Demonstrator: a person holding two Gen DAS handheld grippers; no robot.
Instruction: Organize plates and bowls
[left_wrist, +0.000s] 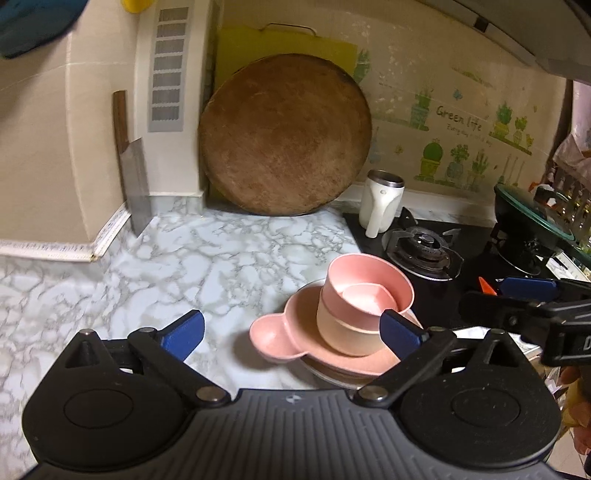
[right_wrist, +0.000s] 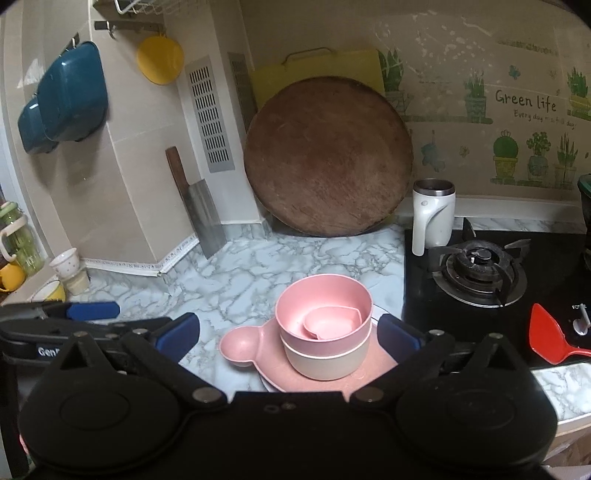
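The marble desk (right_wrist: 258, 266) lies bare from the stack back to the round wooden chopping board (right_wrist: 328, 155) and cleaver (right_wrist: 205, 218) at the wall, with the black gas hob (right_wrist: 480, 266) edging it on the right. Near the front edge, a pink bowl (right_wrist: 323, 310) holding a small pink dish (right_wrist: 327, 323) nests in a beige bowl (right_wrist: 325, 360) on a pink eared plate (right_wrist: 243, 345). Both the left claw (left_wrist: 291, 334) and right claw (right_wrist: 290, 334) stand wide apart, gripping nothing.

left wrist: close, angled down | right wrist: same, further right | shared: stacked bowls (left_wrist: 364, 306) (right_wrist: 325, 325)
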